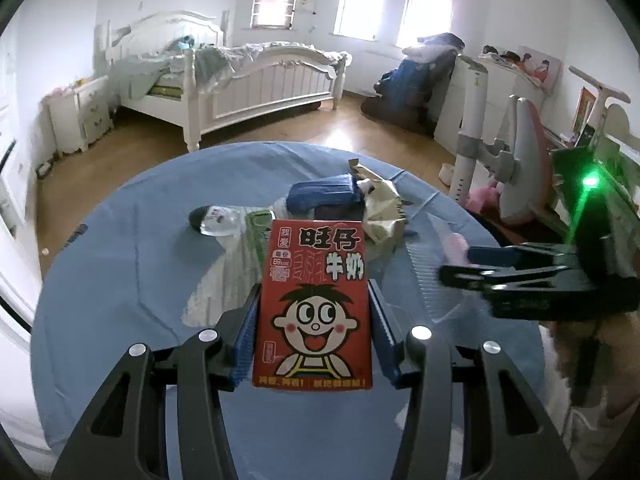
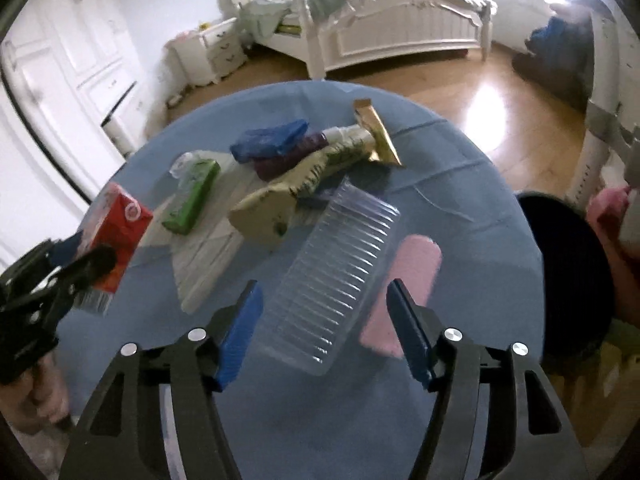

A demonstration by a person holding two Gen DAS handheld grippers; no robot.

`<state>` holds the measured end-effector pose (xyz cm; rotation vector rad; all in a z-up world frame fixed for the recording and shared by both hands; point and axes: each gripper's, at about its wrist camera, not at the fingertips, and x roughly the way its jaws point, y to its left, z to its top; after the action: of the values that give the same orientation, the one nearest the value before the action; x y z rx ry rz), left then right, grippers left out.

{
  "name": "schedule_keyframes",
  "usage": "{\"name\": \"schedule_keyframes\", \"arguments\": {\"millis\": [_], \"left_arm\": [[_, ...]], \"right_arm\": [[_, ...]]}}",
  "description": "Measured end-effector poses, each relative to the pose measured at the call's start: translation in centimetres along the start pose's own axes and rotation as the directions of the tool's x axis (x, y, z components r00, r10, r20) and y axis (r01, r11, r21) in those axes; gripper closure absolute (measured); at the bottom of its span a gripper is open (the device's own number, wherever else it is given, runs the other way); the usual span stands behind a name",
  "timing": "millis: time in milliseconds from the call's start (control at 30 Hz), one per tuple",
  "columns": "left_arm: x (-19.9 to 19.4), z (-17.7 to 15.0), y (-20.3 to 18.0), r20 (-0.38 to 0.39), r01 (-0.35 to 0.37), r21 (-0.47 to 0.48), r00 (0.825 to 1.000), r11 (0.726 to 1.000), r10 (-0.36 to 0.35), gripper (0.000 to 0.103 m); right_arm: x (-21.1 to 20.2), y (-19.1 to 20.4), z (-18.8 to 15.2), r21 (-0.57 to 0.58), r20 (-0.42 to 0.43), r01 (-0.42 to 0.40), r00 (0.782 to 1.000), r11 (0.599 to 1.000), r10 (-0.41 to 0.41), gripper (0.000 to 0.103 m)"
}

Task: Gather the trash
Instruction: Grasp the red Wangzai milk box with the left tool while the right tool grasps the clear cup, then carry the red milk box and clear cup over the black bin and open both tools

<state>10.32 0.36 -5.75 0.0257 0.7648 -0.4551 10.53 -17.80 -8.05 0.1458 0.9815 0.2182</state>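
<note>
Left claw point(image 1: 314, 320): clenched on the red milk carton point(image 1: 314, 304), blue pads pressing both narrow sides; the carton hangs clear of the bench, apparently lifted for disposal.
Right claw point(image 2: 324, 324): released; the clear ribbed tray point(image 2: 332, 276) lies between the pads with a gap on each side, so no grip is made.
Pink strip point(image 2: 404, 292): flat on the bench point(image 2: 460, 184), just right of the right claw's right pad.
Black bin point(image 2: 572, 280): further right, beyond the bench edge; judged the intended receptacle.
Remaining trash: green pack point(image 2: 194, 196), cream wrapper point(image 2: 276, 204), blue packet point(image 2: 270, 142) and gold wrapper point(image 2: 376, 132) heaped ahead of both claws, mid-bench.
Progress: early; most items uncollected.
</note>
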Motion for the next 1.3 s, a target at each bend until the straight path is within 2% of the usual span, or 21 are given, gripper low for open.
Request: {"name": "schedule_keyframes", "arguments": {"millis": [33, 133, 200, 300, 367, 467, 500, 567, 600, 667, 833, 933, 1000, 1133, 1200, 1300], "left_arm": [[0.1, 0.0, -0.1, -0.004, -0.001, -0.005, 1.000, 1.000, 0.001, 0.054], [-0.3, 0.0, -0.5, 0.003, 0.005, -0.006, 1.000, 1.000, -0.005, 0.054], [-0.9, 0.0, -0.8, 0.015, 0.004, -0.005, 1.000, 1.000, -0.004, 0.054], [-1.5, 0.4, -1.0, 0.027, 0.010, -0.029, 1.000, 1.000, -0.009, 0.054], [-1.9, 1.0, -1.1, 0.039, 0.021, -0.047, 0.999, 0.999, -0.019, 0.054], [-2.3, 2.0, -2.2, 0.061, 0.042, -0.047, 0.997, 0.998, -0.039, 0.054], [-2.4, 2.5, -2.6, 0.069, 0.055, -0.044, 0.996, 0.998, -0.052, 0.054], [-2.4, 3.9, -4.0, 0.089, 0.085, -0.035, 0.993, 0.996, -0.081, 0.054], [-2.2, 4.9, -5.2, 0.095, 0.111, -0.021, 0.990, 0.994, -0.109, 0.054], [-1.8, 6.3, -6.9, 0.099, 0.154, -0.001, 0.983, 0.988, -0.154, 0.054], [1.2, 9.9, -13.2, 0.096, 0.277, 0.071, 0.954, 0.958, -0.283, 0.054], [4.0, 11.4, -16.7, 0.069, 0.358, 0.081, 0.929, 0.930, -0.364, 0.054], [6.2, 12.1, -18.7, 0.034, 0.405, 0.071, 0.912, 0.912, -0.408, 0.054], [11.4, 13.1, -22.0, -0.036, 0.464, 0.024, 0.886, 0.885, -0.463, 0.054], [13.4, 13.2, -22.9, -0.066, 0.475, 0.002, 0.878, 0.880, -0.474, 0.054], [15.9, 13.2, -24.3, -0.111, 0.473, -0.001, 0.876, 0.881, -0.470, 0.054]], "right_arm": [[0.6, 0.0, 0.1, -0.002, 0.000, -0.016, 1.000, 1.000, 0.016, 0.050], [0.5, -0.2, 0.1, 0.008, 0.011, -0.074, 0.997, 0.997, 0.074, 0.059], [-0.2, -0.3, -0.4, 0.006, 0.027, -0.136, 0.990, 0.991, 0.135, 0.062], [-2.4, -0.8, -1.5, 0.004, 0.092, -0.253, 0.963, 0.967, 0.252, 0.063], [-3.9, -1.1, -1.8, 0.000, 0.131, -0.283, 0.951, 0.959, 0.280, 0.063], [-7.1, -2.4, -1.8, 0.004, 0.241, -0.316, 0.921, 0.949, 0.306, 0.063], [-8.3, -2.8, -1.8, 0.002, 0.279, -0.303, 0.915, 0.953, 0.291, 0.063], [-11.2, -3.8, -1.3, -0.005, 0.393, -0.222, 0.896, 0.975, 0.206, 0.063], [-12.5, -4.4, -1.1, -0.006, 0.440, -0.180, 0.883, 0.984, 0.165, 0.063], [-15.1, -5.8, -0.6, 0.008, 0.534, -0.092, 0.842, 0.996, 0.074, 0.063], [-17.4, -10.2, 0.0, 0.101, 0.599, 0.096, 0.789, 0.990, -0.138, 0.063], [-17.1, -12.7, 0.1, 0.158, 0.594, 0.175, 0.770, 0.972, -0.235, 0.063], [-16.3, -14.7, -0.1, 0.195, 0.572, 0.228, 0.763, 0.954, -0.300, 0.063], [-14.7, -18.2, -1.6, 0.223, 0.519, 0.295, 0.771, 0.929, -0.369, 0.063], [-13.4, -19.6, -2.2, 0.230, 0.490, 0.321, 0.777, 0.919, -0.394, 0.063], [-12.0, -21.1, -3.0, 0.230, 0.464, 0.347, 0.782, 0.909, -0.416, 0.063]]}}
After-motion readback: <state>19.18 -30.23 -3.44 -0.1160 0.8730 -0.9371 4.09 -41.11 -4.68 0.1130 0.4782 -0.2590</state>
